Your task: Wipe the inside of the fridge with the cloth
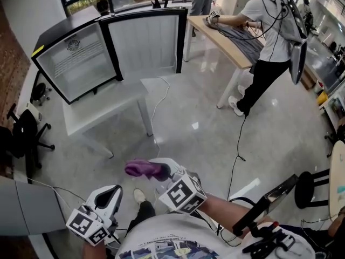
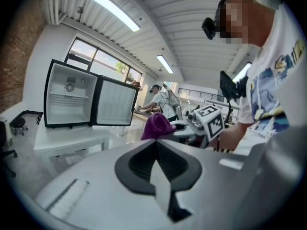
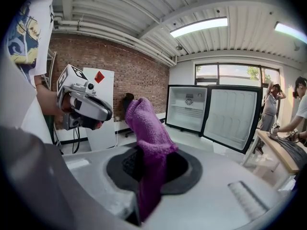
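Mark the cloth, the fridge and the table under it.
cloth [image 3: 144, 123], right gripper view, on its raised fold.
fridge [image 1: 81, 63], head view, on the inner back wall.
table [image 1: 108, 108], head view, on the bare top in front of the fridge.

My cloth [image 1: 144, 169] is purple. My right tool [image 1: 163, 171] and left tool [image 1: 108, 197] are light grey with black pads. Each cube [image 1: 182, 194] has black and white squares. The fridge [image 1: 81, 63] is white inside with a black frame, and I think a bit of yellow on one corner. The bench [image 1: 102, 109] is white. The floor [image 1: 205, 134] is shiny grey. The brick wall [image 3: 120, 66] is red-brown.
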`<state>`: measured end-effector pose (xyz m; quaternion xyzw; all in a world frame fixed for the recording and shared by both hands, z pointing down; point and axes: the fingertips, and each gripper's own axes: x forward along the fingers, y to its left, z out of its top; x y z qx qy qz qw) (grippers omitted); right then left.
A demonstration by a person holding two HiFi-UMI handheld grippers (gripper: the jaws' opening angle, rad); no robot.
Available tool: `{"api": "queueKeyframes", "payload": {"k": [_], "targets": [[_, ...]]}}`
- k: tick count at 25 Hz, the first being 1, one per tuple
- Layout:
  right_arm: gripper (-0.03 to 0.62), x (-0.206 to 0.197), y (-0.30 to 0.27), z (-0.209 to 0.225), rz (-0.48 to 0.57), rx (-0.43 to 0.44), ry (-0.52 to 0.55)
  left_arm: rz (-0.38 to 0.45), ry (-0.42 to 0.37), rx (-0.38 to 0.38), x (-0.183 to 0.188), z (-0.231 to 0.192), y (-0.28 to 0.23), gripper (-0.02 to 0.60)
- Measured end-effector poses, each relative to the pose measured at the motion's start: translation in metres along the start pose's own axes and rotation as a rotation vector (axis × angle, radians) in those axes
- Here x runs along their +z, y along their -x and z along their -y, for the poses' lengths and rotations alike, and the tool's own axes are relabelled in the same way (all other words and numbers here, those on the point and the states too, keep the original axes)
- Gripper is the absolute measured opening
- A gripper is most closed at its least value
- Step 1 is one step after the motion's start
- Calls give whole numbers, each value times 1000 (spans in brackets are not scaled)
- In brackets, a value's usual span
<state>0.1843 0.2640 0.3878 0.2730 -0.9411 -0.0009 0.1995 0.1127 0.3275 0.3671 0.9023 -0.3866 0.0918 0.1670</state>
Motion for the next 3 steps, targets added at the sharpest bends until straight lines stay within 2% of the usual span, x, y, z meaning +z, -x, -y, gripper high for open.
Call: {"api": "queueKeyframes", "payload": {"k": [3], "targets": [[54, -2, 13, -2, 5, 2, 9, 4, -1, 6, -3, 15, 1, 6]]}}
